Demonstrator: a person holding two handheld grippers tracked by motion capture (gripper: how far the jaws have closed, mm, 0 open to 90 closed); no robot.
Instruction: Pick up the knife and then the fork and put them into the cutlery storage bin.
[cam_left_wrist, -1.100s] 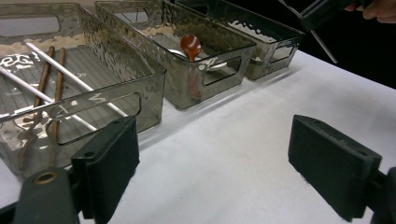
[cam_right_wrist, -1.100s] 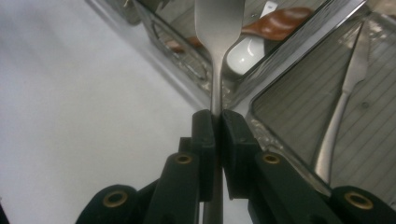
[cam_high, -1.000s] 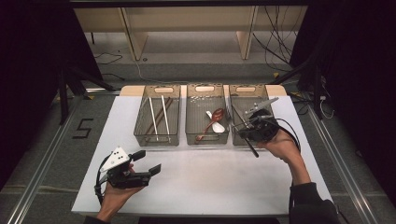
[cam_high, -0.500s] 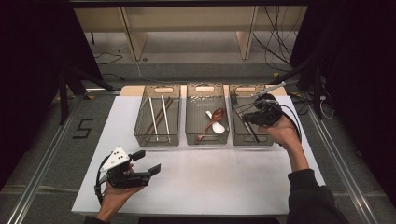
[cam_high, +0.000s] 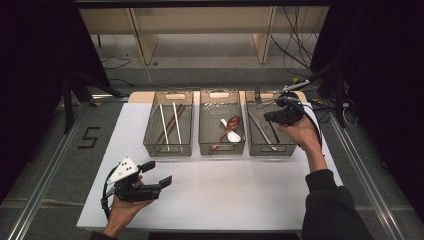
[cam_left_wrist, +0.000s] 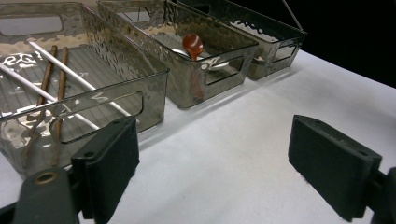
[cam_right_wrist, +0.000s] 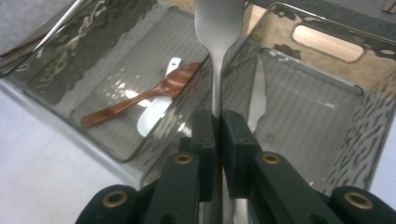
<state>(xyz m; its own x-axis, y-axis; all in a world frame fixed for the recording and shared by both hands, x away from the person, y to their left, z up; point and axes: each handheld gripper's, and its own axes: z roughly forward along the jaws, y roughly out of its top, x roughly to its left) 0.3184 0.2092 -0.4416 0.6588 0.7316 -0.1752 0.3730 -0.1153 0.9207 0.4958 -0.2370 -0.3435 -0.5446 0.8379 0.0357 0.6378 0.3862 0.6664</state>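
Right tongs (cam_right_wrist: 218, 135): closed on the thin neck of a metal fork (cam_right_wrist: 218, 28), held above the right bin (cam_high: 260, 145).
Fork: likely stiff, light, slick; flat handle grips best.
Left tongs (cam_left_wrist: 233, 172): wide open, empty, over bench (cam_left_wrist: 243, 140).

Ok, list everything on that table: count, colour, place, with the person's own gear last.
bins: three, clear smoky plastic, side by side at the table's far edge.
chopsticks: two white, two brown, left bin.
spoons: one brown wooden, one white, middle bin.
knife: one, silver, right bin.
utensil handle: one, silver, clamped over the right bin.
table: one, white.
left gripper: black, open, near left.
right gripper: black, shut on the handle.
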